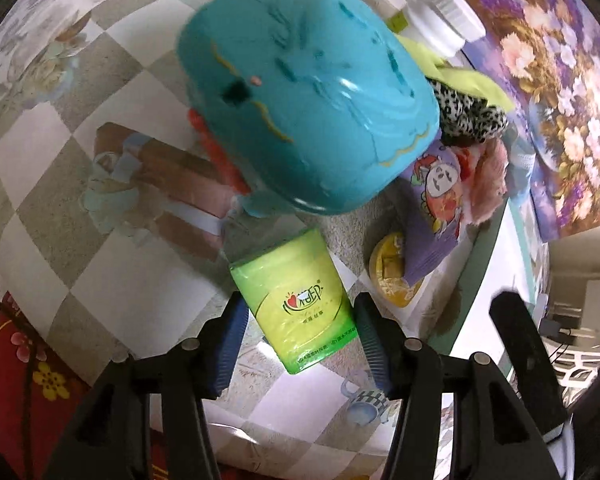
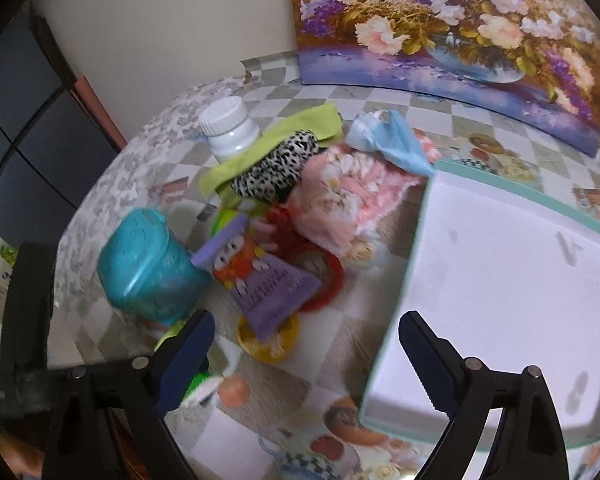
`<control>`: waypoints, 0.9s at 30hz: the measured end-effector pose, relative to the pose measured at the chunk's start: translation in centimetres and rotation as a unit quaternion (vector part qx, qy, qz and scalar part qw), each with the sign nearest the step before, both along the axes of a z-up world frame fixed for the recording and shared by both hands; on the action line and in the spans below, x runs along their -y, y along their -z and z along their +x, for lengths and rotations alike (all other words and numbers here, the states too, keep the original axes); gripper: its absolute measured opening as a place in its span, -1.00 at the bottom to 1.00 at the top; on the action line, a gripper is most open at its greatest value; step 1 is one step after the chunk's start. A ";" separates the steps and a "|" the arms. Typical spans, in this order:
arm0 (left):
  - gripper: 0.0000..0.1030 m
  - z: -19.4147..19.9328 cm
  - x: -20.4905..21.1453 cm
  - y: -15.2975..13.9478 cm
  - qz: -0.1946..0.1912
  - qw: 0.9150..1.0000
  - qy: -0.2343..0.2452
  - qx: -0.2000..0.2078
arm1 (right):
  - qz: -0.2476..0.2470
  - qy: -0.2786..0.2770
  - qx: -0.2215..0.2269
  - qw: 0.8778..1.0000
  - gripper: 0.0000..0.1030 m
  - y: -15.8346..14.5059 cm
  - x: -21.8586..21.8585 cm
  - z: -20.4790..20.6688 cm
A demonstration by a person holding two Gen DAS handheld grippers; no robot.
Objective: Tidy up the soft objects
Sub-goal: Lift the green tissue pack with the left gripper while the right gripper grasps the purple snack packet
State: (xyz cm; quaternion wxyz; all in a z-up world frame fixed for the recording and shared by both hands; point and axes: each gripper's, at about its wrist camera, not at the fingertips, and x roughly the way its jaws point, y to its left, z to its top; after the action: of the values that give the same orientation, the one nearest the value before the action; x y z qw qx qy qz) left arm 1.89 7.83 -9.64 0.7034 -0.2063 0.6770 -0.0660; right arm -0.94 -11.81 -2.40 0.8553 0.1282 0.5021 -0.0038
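Observation:
A green tissue pack [image 1: 296,300] lies on the checkered tablecloth between the open fingers of my left gripper [image 1: 300,344]; the pads stand beside it, apart. A teal plush-covered container [image 1: 304,96] stands just beyond it and also shows in the right wrist view [image 2: 148,264]. A pile of soft things sits further on: a pink fluffy cloth [image 2: 340,196], a leopard-print fabric [image 2: 276,168], a lime cloth [image 2: 268,144], a light blue cloth [image 2: 392,140] and a purple cartoon pouch [image 2: 268,284]. My right gripper [image 2: 308,360] is open and empty above the table, beside the white box.
An open white box with a teal rim [image 2: 512,272] lies at the right. A white bottle [image 2: 230,128] stands behind the pile. A yellow lid [image 2: 268,340] lies under the pouch. A floral painting [image 2: 452,20] leans on the wall. The table edge runs along the left.

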 end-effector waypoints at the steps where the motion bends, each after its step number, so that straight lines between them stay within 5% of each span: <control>1: 0.09 -0.2 -0.4 -0.2 -0.002 1.000 -0.003 0.002 | 0.001 -0.003 0.000 1.000 0.85 0.1 -0.1 0.4; 17: 0.10 -2.1 -4.7 -0.4 -0.044 0.997 -0.057 -0.017 | -0.048 -0.093 -0.041 0.994 0.78 3.9 -4.2 5.5; 27: 0.10 -1.4 -4.3 0.2 -0.043 0.998 -0.046 -0.024 | -0.018 -0.085 -0.053 0.995 0.04 4.6 -3.9 5.4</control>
State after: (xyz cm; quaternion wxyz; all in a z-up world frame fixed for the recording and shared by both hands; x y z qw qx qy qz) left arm 0.46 12.18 -9.80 0.6794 -0.2692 0.6801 -0.0575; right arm 4.42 -7.91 -7.03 0.8269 0.0693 0.5556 0.0526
